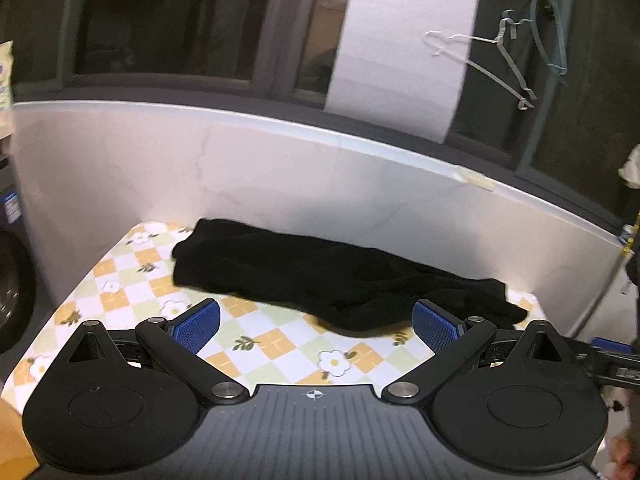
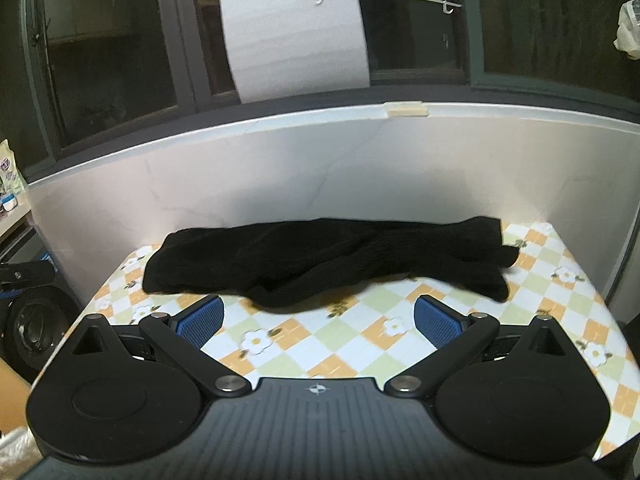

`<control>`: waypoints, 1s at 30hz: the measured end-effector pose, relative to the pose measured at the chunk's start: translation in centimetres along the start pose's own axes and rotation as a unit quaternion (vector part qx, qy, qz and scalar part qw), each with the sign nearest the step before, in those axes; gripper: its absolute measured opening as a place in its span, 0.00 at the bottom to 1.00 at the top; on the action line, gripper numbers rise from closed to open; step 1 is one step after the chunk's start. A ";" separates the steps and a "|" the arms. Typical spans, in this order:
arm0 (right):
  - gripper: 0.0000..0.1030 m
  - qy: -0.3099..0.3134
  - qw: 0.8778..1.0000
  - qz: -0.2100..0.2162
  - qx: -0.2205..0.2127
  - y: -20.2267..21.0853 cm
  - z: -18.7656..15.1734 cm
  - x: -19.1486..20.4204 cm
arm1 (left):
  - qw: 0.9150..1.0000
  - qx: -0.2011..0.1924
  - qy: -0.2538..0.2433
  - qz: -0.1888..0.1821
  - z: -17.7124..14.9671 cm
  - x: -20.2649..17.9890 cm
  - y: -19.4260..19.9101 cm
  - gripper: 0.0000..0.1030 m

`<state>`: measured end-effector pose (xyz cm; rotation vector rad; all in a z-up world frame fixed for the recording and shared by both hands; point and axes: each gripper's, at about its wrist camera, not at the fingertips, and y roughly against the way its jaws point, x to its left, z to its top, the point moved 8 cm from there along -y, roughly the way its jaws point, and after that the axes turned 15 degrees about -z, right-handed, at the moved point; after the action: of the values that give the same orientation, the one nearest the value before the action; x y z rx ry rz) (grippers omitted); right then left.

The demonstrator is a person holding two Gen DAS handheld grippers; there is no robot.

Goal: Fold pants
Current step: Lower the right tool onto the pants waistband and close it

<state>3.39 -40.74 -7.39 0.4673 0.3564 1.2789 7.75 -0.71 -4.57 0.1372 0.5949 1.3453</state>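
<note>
I am holding the left gripper [image 1: 316, 326] spread and empty; the pants [image 1: 340, 276] are lying ahead of it across the table [image 1: 280, 360], bunched. The right gripper [image 2: 318, 322] is likewise spread, grasping nothing, pants [image 2: 320, 260] just ahead. I am judging it best to pinch both ends at the edge and smooth the cloth before folding.

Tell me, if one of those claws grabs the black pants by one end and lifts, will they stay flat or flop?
Probably flop: the black pants lie in soft rumples and folds, so the free part should hang and drag. They look like thick knit, so likely not slippery between the ribbed blue pads. On the smooth checked tablecloth a push would likely bunch them.
</note>
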 end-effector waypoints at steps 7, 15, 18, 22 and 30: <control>1.00 0.023 0.999 -0.028 0.014 -2.9 0.2 -5.3 | 0.998 -0.018 0.048 0.030 -0.1 0.0 -1.2 1.00; 1.00 0.041 0.998 -0.040 0.026 -5.6 1.1 -6.2 | 0.997 0.014 0.050 0.057 -1.1 0.7 -2.5 1.00; 1.00 0.045 0.998 -0.036 0.026 -6.9 1.8 -5.5 | 0.996 0.024 0.048 0.069 -0.9 1.6 -3.1 1.00; 1.00 0.049 0.998 -0.039 0.031 -9.0 2.6 -4.2 | 0.995 0.037 0.048 0.076 -0.4 2.9 -4.4 1.00; 1.00 0.059 0.996 -0.047 0.051 -14.1 4.3 0.1 | 0.995 0.049 0.052 0.075 2.1 6.8 -8.0 1.00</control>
<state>17.25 -44.28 -11.02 0.4573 0.5390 1.2028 16.41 4.25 -8.42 0.1954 0.7509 1.4751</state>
